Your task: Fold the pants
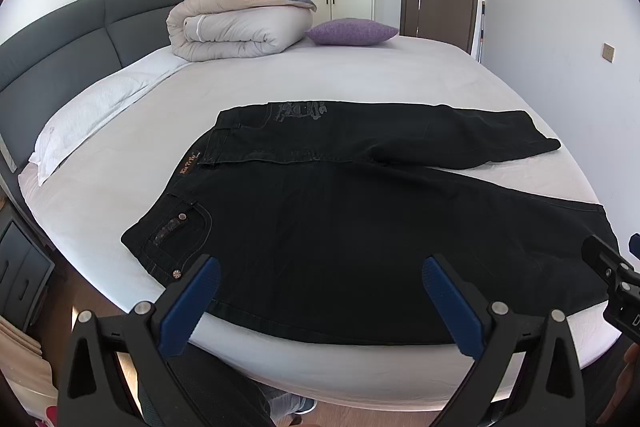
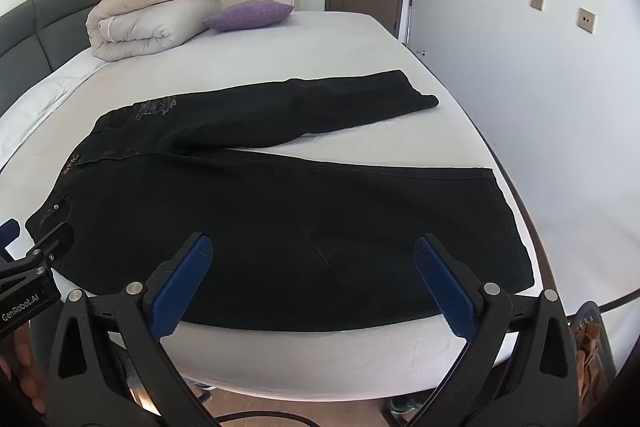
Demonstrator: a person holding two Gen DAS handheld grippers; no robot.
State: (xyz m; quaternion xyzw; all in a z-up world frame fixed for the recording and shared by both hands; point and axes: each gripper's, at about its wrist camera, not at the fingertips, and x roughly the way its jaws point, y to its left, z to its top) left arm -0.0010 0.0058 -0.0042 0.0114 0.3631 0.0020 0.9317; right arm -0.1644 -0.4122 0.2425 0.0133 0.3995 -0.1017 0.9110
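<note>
the black pants [image 1: 360, 227] lie spread flat on the bed [image 1: 280, 87], waistband toward the headboard side on the left and the two legs splayed apart toward the right, the near leg running along the bed's front edge and the far leg [image 2: 320, 103] angled away with bare sheet between them. no fold appears to have been made yet. the left gripper [image 1: 320, 291] hovers above the near edge of the pants by the hip pocket, its blue-padded fingers [image 1: 192, 307] spread wide and holding nothing; the right gripper [image 2: 312, 279] hangs over the near leg further toward the cuff, fingers [image 2: 444, 291] likewise wide apart and empty. the likely first step is to lay one leg over the other, so a good grasp would take the near edge at two points: the left at the waistband corner, the right near the hem. each grasp should pinch the full thickness of denim, not just the top layer, then both should lift together and carry the leg across so the outer seams line up. the denim looks heavy and stiff, so a shallow pinch may slip. the folded duvet [image 1: 236, 27] and purple pillow [image 1: 352, 31] sit well apart from the work.
</note>
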